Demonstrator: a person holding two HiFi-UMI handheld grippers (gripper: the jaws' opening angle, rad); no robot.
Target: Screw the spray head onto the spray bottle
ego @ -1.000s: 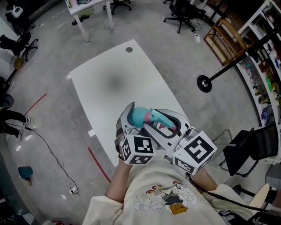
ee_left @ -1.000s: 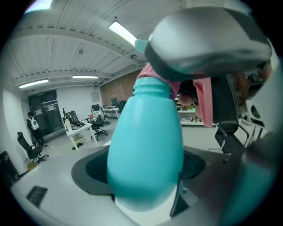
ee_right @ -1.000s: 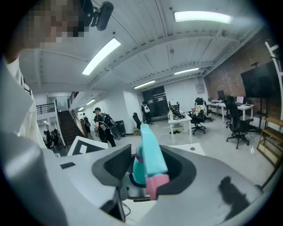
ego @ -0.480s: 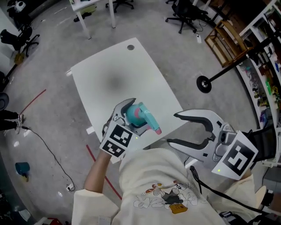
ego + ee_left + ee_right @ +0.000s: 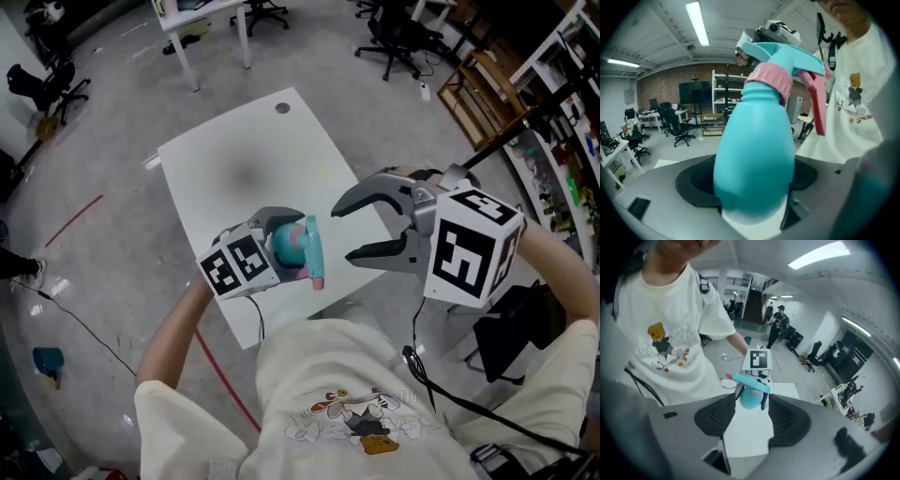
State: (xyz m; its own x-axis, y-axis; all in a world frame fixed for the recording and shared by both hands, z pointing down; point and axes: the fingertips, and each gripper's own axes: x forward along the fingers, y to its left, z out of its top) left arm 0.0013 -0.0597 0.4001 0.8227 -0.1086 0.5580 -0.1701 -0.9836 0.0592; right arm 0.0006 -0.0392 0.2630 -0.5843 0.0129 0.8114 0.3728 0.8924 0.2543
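Head view first: the white table [image 5: 234,159] is seen stretching away to the far side, and none of the task's things are resting on it. Over its near edge the left gripper [image 5: 281,246] is clamped on the round belly of the teal spray bottle [image 5: 754,154]. The jaws are closed snug around it, and it's held up in the air in front of the chest.

The right gripper [image 5: 342,232] is held off to the right, apart from the bottle. Its jaws have just been opening, they're spread wide, and nothing is caught between them.

The spray head [image 5: 787,58] is already sat on the neck, with the pink collar [image 5: 771,80] down against the shoulder and the pink trigger [image 5: 816,105] hanging off it. Whether it's fully tight can't be told.

What could go wrong, probably:
- The trigger or nozzle could get pinched instead of the collar if the right jaws are brought in off-line.
- The smooth, rounded bottle could be spun inside the left grip when torque is applied.
- A crooked thread could be forced.
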